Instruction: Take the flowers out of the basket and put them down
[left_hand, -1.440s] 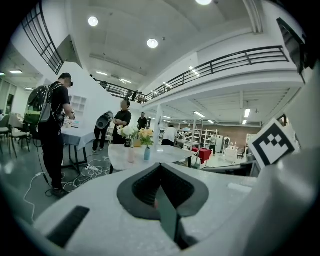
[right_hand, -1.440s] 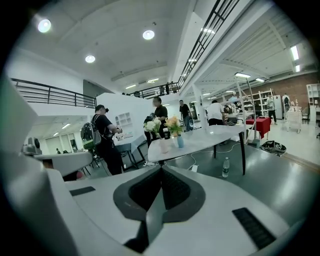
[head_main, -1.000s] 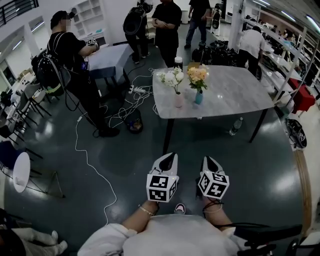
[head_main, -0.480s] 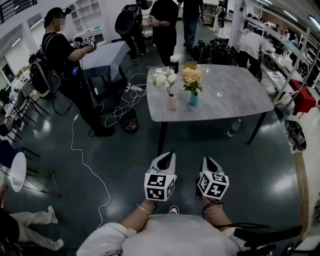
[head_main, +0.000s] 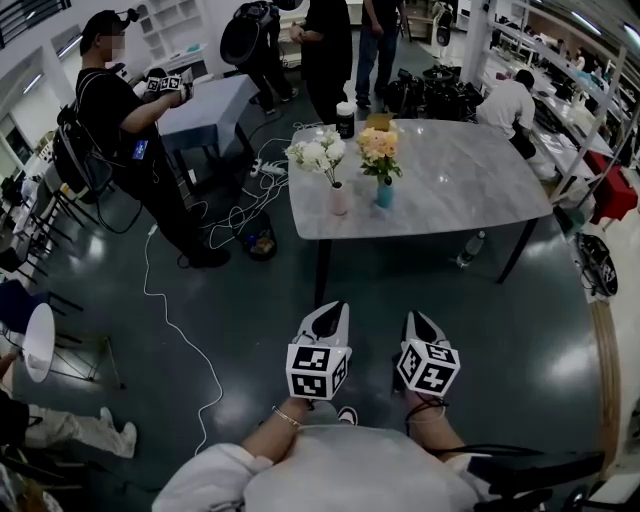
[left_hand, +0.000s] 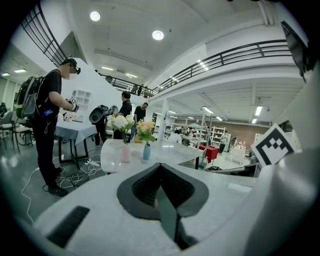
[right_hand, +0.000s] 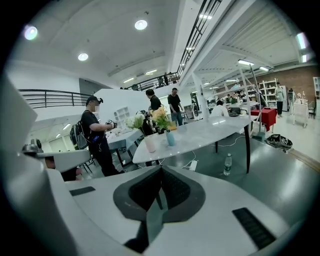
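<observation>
On the grey table (head_main: 470, 190) ahead stand white flowers (head_main: 318, 155) in a pink vase (head_main: 339, 198) and orange flowers (head_main: 378, 148) in a blue vase (head_main: 384, 192). The left gripper view shows both bunches (left_hand: 122, 122) (left_hand: 146, 131), and so does the right gripper view (right_hand: 136, 121) (right_hand: 161, 116). A small tan thing (head_main: 378, 121) sits behind them; I cannot tell whether it is a basket. My left gripper (head_main: 335, 310) and right gripper (head_main: 415, 320) hang side by side over the dark floor, well short of the table. Both are shut and empty (left_hand: 160, 167) (right_hand: 160, 172).
A black cup (head_main: 345, 120) stands at the table's far edge. Cables (head_main: 240, 215) trail across the floor left of the table, and a water bottle (head_main: 476, 248) stands under it. A person with a backpack (head_main: 115, 120) stands at the left, others (head_main: 325, 50) behind the table.
The table and flowers have grown larger and drifted left in the head view as I came closer. Both grippers keep their places in the picture, still shut.
</observation>
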